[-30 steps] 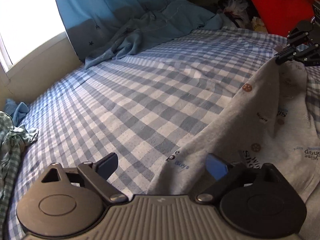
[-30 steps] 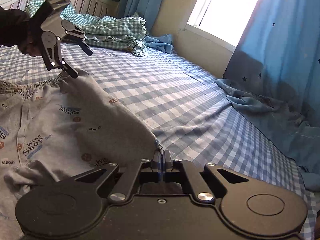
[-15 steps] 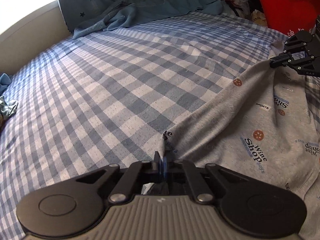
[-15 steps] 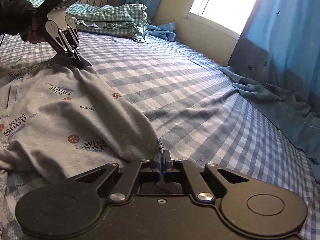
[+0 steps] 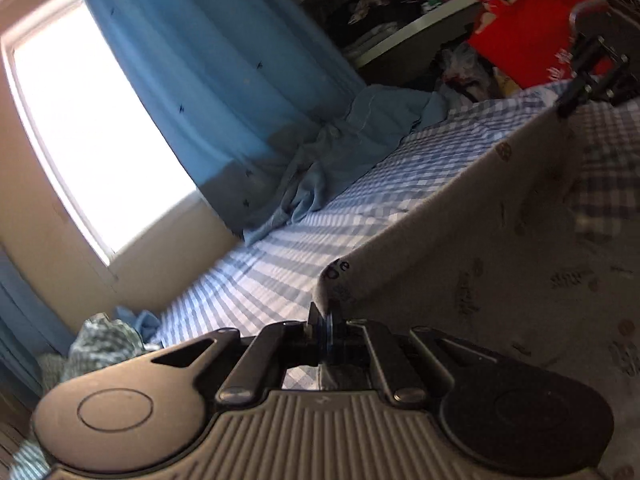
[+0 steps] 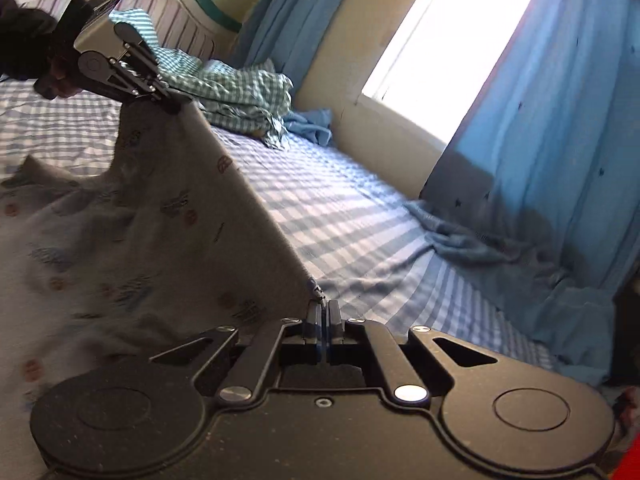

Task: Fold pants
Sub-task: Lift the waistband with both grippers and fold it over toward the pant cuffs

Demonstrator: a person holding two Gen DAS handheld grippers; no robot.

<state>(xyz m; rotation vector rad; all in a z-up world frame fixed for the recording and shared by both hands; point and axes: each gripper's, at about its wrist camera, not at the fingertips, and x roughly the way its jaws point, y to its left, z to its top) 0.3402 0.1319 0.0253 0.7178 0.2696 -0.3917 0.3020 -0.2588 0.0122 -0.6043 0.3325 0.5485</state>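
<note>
Left wrist view: left gripper (image 5: 325,317) jaws closed on edge of grey printed cotton pants (image 5: 480,240); right gripper (image 6: 322,312) jaws pinch other end, cloth stretched above blue-white checked bed (image 6: 340,224).

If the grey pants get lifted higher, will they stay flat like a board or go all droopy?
Probably droopy. The pants already sag and wrinkle below the edge pulled tight between the left hand-held gripper and the right hand-held gripper. They seem light: two small pinches hold that edge up.
</note>
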